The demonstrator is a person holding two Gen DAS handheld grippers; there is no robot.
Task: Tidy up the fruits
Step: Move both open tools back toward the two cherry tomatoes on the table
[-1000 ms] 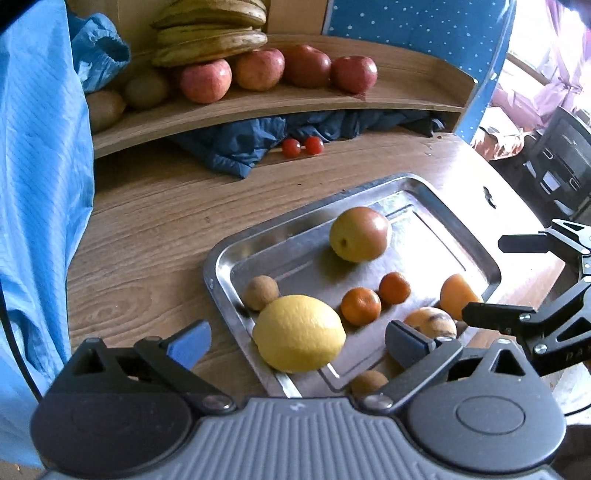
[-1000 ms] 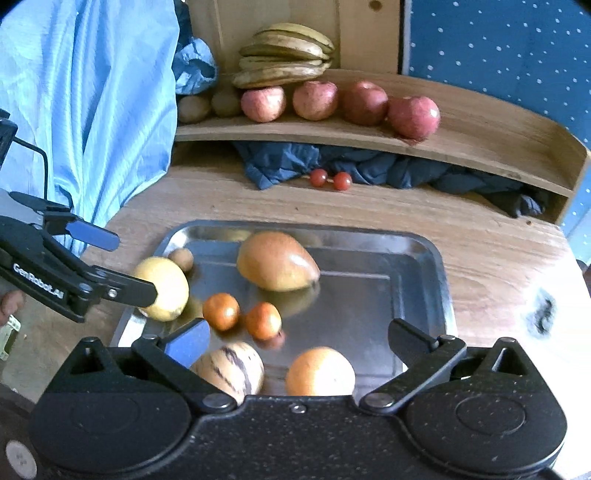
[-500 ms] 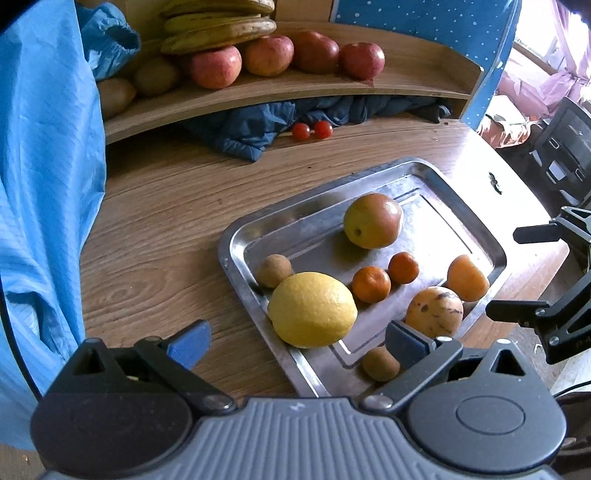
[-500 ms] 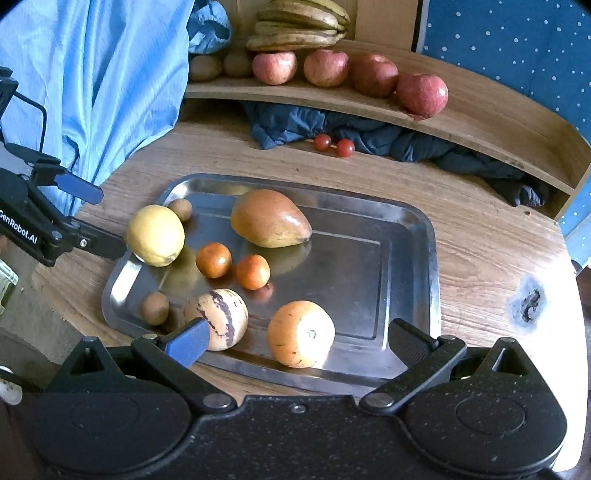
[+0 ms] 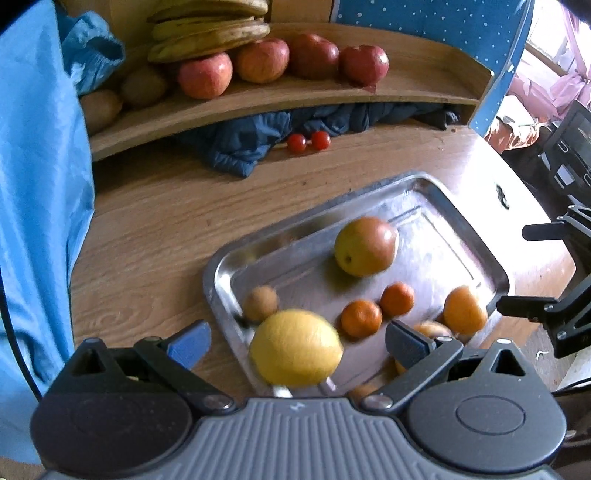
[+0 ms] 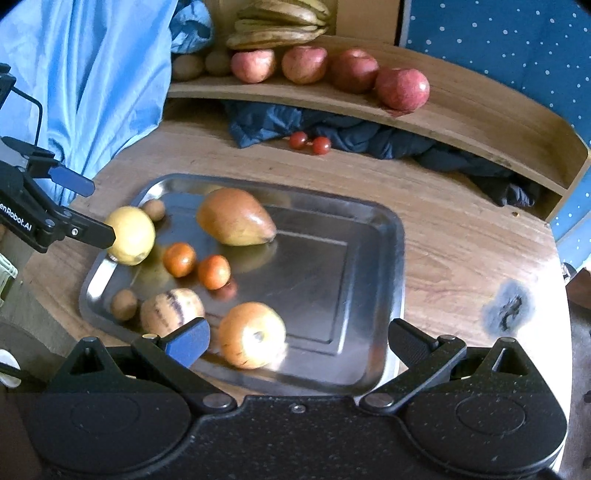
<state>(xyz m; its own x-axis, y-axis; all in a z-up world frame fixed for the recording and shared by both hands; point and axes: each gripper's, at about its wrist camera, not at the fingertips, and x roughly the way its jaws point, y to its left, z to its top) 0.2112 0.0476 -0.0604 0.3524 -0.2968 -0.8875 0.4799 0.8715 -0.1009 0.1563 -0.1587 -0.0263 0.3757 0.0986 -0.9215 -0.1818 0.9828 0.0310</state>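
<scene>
— Two sets of tongs, both spread wide and holding nothing. Which goes first?

— The left tongs (image 5: pixel 295 341), I'd judge. They hover at the near corner of the steel tray (image 6: pixel 391 236), and the lemon (image 5: pixel 295 347) sits right between their fingers, not yet touched. Bring them down level, centre the fruit, then close slowly — its rind is round and could roll away.

— And the right tongs (image 6: pixel 295 341)?

— Low at the tray's front edge, just beside the round orange fruit (image 6: pixel 253 334). Keep them clear of the left pair.

— Count the tray for me.

— One lemon, one mango (image 6: pixel 234 218), two tangerines (image 6: pixel 179 258), two kiwis (image 6: pixel 125 304), one striped melon (image 6: pixel 171 310) and that orange fruit: eight pieces.

— And beyond it?

— Two cherry tomatoes (image 6: pixel 310 142) loose on the table (image 6: pixel 461 229) by a dark blue cloth (image 6: pixel 266 122). On the curved shelf (image 6: pixel 461 107): four red apples (image 6: pixel 402 88), a stack of bananas (image 6: pixel 277 26), and two more brown fruits at the far left — probably kiwis.
</scene>
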